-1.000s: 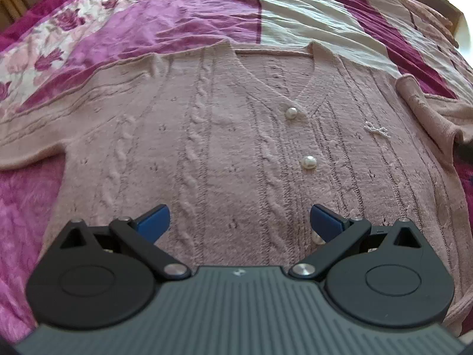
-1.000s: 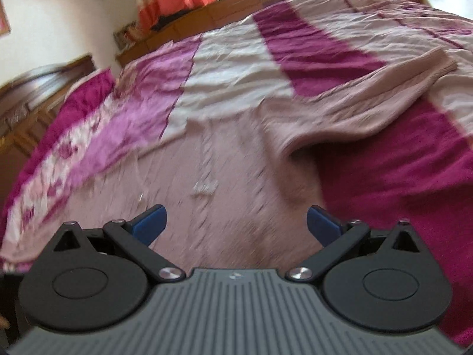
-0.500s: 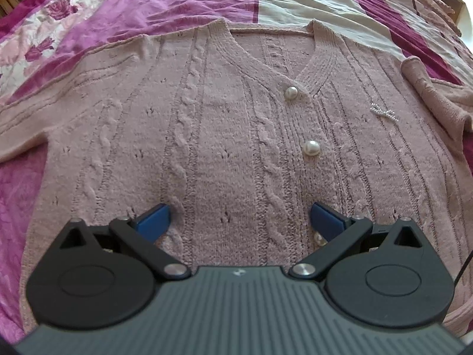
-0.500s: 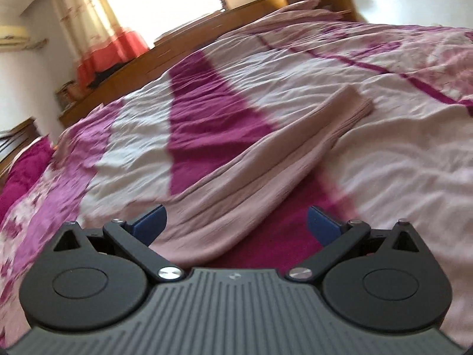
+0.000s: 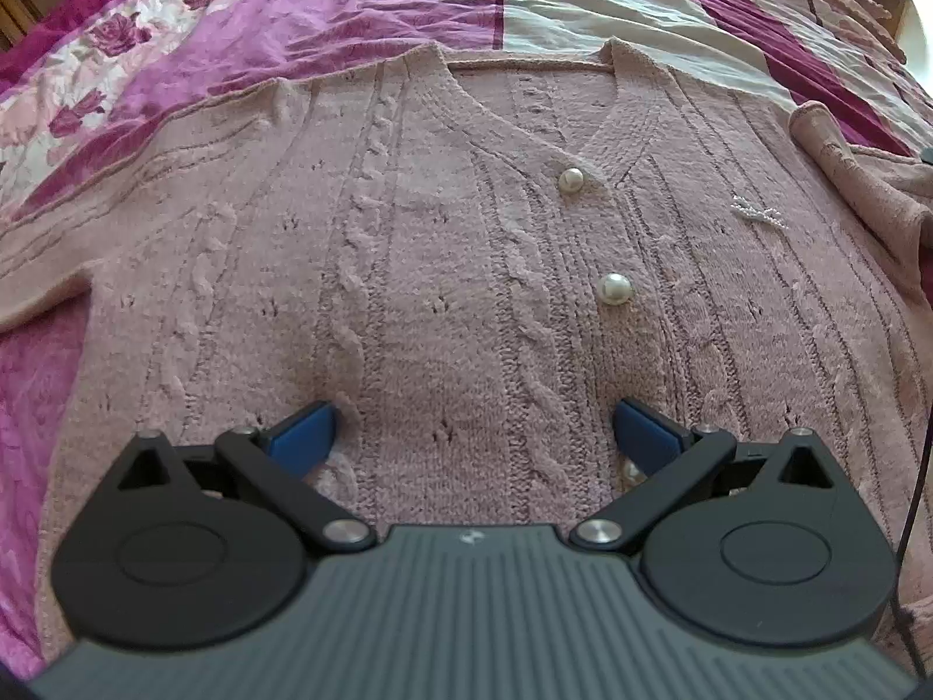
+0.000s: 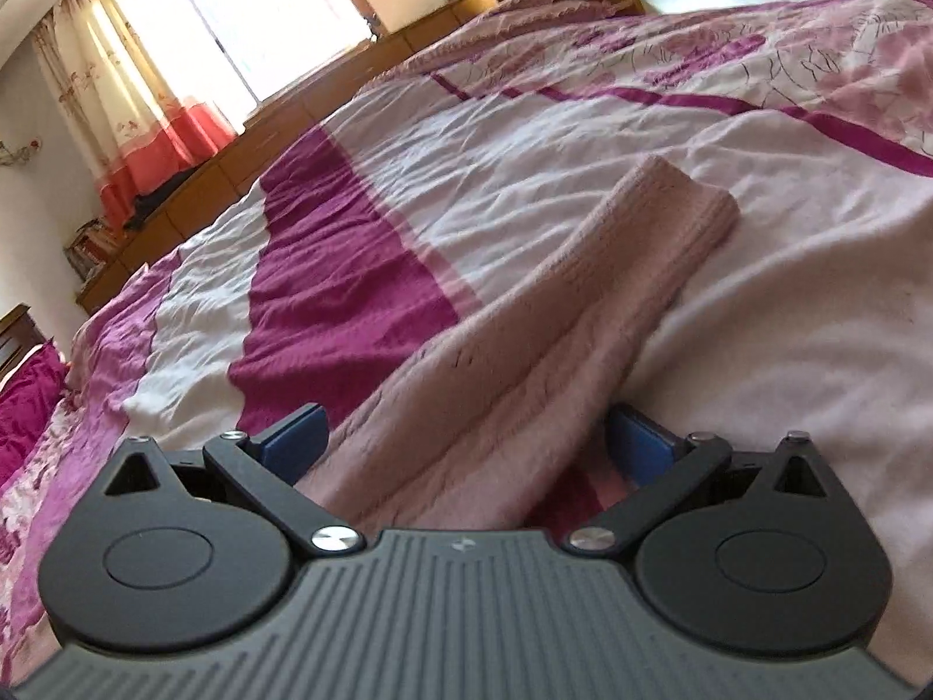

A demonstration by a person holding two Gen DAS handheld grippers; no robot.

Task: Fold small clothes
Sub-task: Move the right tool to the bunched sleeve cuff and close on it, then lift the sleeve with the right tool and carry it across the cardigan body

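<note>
A dusty-pink cable-knit cardigan [image 5: 443, 245] with pearl buttons [image 5: 613, 290] lies flat, front up, on the bed. My left gripper [image 5: 472, 429] hovers open low over its lower front, blue pads spread wide with only knit between them. In the right wrist view the cardigan's right sleeve [image 6: 542, 321] stretches away across the bedspread, its cuff [image 6: 682, 198] at the far end. My right gripper [image 6: 466, 437] is open and straddles the sleeve near its shoulder end, one fingertip on each side. The same sleeve shows bunched at the right edge [image 5: 857, 186] of the left wrist view.
The bedspread [image 6: 326, 268] is striped magenta, white and floral pink, and wrinkled. A wooden headboard and cabinets [image 6: 443, 17] run along the far side under a curtained window [image 6: 146, 93]. A thin black cable [image 5: 909, 513] hangs at the right edge of the left view.
The right gripper swung from the cardigan's body out along the right sleeve and dropped lower, so the sleeve now lies between its open fingers. The left gripper moved slightly closer over the front.
</note>
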